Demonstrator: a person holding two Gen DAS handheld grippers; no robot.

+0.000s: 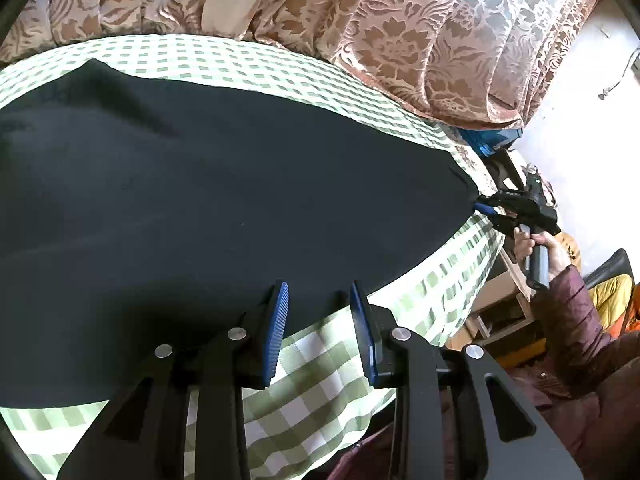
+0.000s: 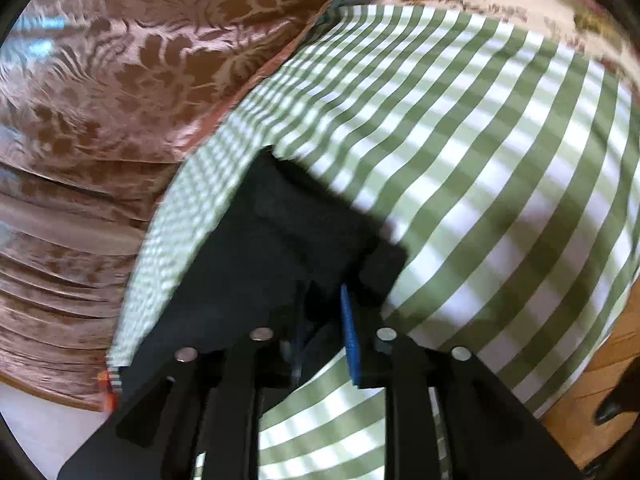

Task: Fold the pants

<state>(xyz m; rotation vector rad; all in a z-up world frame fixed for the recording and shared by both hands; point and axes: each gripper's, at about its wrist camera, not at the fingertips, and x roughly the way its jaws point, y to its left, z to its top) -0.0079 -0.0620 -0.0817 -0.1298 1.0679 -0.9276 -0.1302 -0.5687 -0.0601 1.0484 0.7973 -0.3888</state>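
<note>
With both my left gripper point(image 1: 319, 292) and right gripper point(image 2: 326, 300) released over the pants point(image 1: 208, 200), I judged flattening the edge before regrasping wisest.

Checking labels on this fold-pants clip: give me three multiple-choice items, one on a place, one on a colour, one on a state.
1. The black fabric pants lie: A on the green-and-white checked cloth; B on a bare wooden floor; C in a basket.
2. The ribbed pads of the left gripper are: A red; B blue; C yellow.
3. The left gripper's jaws are: A clamped on the pants; B open; C out of view.
Key: 1 A, checks show along the pants' edges; 2 B, both pads show blue; 3 B, a clear gap separates the pads.
</note>
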